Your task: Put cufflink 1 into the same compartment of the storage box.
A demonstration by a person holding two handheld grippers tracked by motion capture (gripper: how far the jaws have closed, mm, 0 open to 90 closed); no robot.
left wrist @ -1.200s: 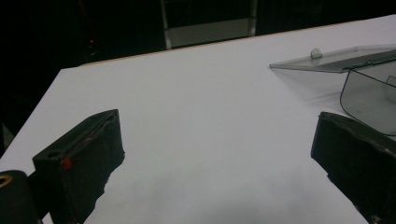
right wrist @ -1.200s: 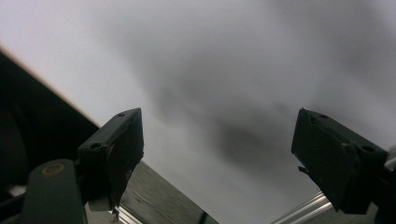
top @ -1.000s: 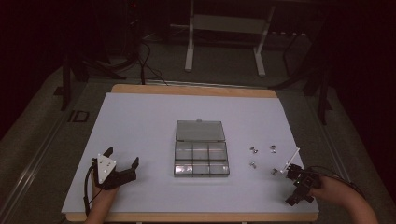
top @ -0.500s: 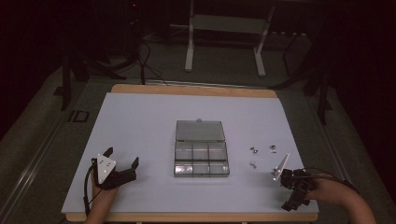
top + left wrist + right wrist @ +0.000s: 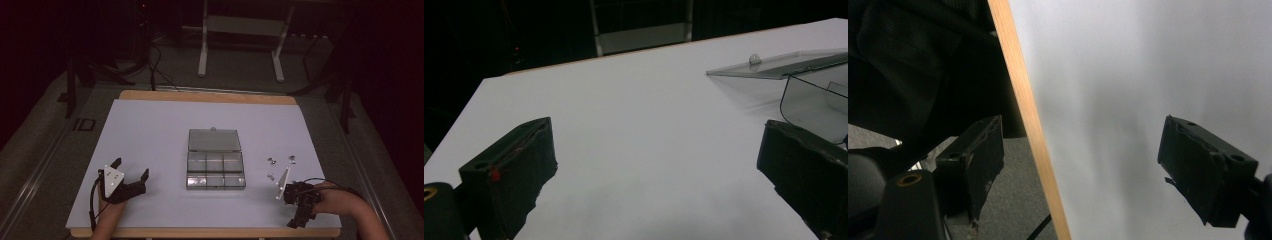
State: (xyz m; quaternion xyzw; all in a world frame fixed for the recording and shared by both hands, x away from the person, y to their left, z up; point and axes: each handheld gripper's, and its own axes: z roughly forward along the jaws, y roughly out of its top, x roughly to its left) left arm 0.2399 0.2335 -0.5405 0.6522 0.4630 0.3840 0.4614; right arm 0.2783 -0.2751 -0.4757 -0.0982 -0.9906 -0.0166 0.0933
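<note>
Your right gripper [image 5: 298, 212] sits lower right, jaws wide and empty, straddling the table's wooden edge [image 5: 1024, 115]. Left gripper [image 5: 131, 176], lower left, gapes empty too. Open compartment box [image 5: 215, 164] sits dead center, small screws [image 5: 272, 161] just right of it.

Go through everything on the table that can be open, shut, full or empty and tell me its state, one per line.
Clear compartment box: lid open, folded back flat; compartments look empty.
Small metal parts: loose on the table, right of the box.
Left gripper: open, holding nothing, left of the box.
Right gripper: open, holding nothing, at the table's near edge.
</note>
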